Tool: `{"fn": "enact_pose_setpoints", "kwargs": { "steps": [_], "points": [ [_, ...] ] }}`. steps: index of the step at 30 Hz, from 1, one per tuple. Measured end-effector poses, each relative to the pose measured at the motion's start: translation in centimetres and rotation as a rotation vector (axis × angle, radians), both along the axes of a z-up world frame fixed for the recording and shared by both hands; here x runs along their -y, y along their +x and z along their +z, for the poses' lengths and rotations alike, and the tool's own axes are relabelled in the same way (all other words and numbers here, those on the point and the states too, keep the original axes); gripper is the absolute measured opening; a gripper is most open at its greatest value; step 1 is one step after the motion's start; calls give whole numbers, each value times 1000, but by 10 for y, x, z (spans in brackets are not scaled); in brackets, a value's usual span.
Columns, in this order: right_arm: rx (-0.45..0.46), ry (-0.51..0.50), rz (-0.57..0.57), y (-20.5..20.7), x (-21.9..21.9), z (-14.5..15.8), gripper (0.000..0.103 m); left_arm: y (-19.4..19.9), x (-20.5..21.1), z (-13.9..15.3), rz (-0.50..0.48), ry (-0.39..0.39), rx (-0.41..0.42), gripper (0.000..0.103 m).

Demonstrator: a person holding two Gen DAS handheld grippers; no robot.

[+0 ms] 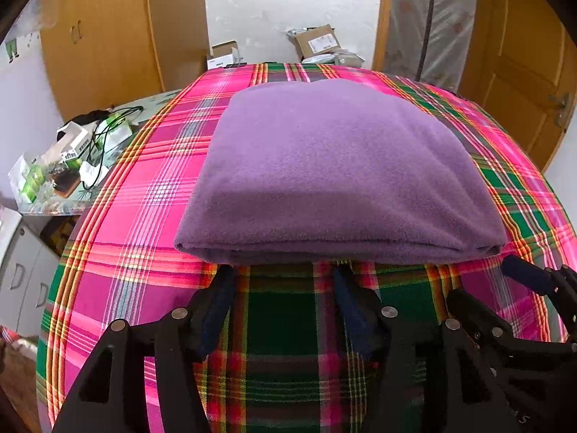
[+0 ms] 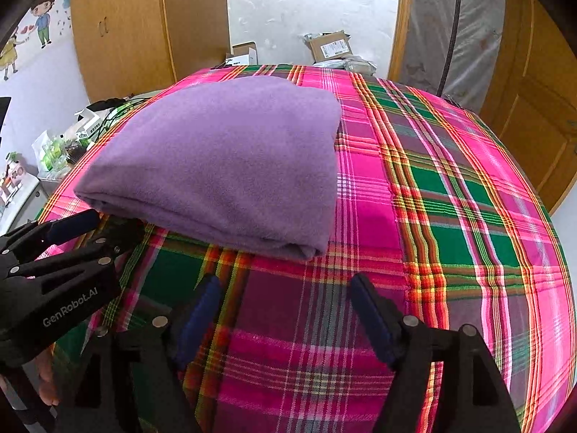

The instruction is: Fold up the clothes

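Observation:
A purple fleece garment (image 1: 324,169) lies folded into a thick rectangle on the plaid cloth (image 1: 144,187); it also shows in the right wrist view (image 2: 223,166). My left gripper (image 1: 285,274) is open and empty, its tips just short of the garment's near folded edge. My right gripper (image 2: 285,285) is open and empty, a little in front of the garment's near right corner. The left gripper (image 2: 90,223) shows at the left of the right wrist view, beside the garment's near left corner. The right gripper's finger (image 1: 526,274) shows at the right of the left wrist view.
The pink and green plaid cloth (image 2: 450,198) covers the whole table. A side table with boxes and cables (image 1: 72,155) stands to the left. Cardboard boxes (image 1: 317,41) lie on the floor behind. Wooden wardrobe (image 1: 108,36) and door (image 1: 523,72) flank the room.

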State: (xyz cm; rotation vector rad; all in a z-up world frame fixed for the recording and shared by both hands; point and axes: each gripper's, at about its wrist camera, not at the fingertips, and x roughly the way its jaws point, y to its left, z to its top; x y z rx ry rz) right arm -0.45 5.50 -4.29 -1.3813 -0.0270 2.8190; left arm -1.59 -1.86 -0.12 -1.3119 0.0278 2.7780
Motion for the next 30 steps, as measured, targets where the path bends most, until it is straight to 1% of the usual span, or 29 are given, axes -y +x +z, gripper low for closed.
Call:
{"fn": "enact_pose_setpoints", "kwargs": {
  "steps": [2, 5, 30],
  "points": [
    [1, -2, -31, -2, -6, 0, 77, -1, 0, 0, 6, 0, 0, 60],
    [1, -2, -45, -3, -8, 0, 77, 0, 0, 0, 7, 1, 0, 60],
    [2, -1, -45, -4, -8, -1, 78, 0, 0, -1, 6, 4, 0, 60]
  ]
}}
